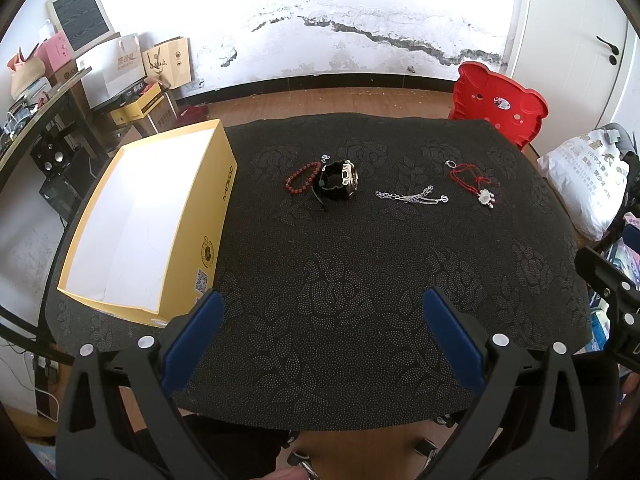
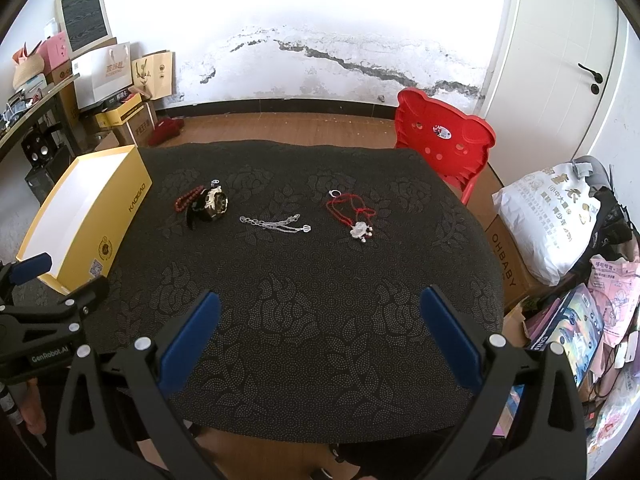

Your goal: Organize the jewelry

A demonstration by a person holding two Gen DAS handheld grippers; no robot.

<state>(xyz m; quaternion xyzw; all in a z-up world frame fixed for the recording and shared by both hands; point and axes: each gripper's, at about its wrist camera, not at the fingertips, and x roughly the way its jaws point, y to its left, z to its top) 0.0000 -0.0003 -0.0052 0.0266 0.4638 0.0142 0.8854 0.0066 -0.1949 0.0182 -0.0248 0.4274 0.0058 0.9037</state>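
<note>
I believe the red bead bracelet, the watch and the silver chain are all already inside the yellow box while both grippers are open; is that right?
Not quite: the red bead bracelet, watch and silver chain lie on the black cloth, outside the yellow box, as the left wrist view shows. The left gripper and right gripper are indeed open.

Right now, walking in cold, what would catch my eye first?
Probably the open yellow box on the table's left edge, bright against the dark cloth. Next, the jewelry in a row mid-table: red beads against a black watch, a silver chain, a red cord necklace.
</note>
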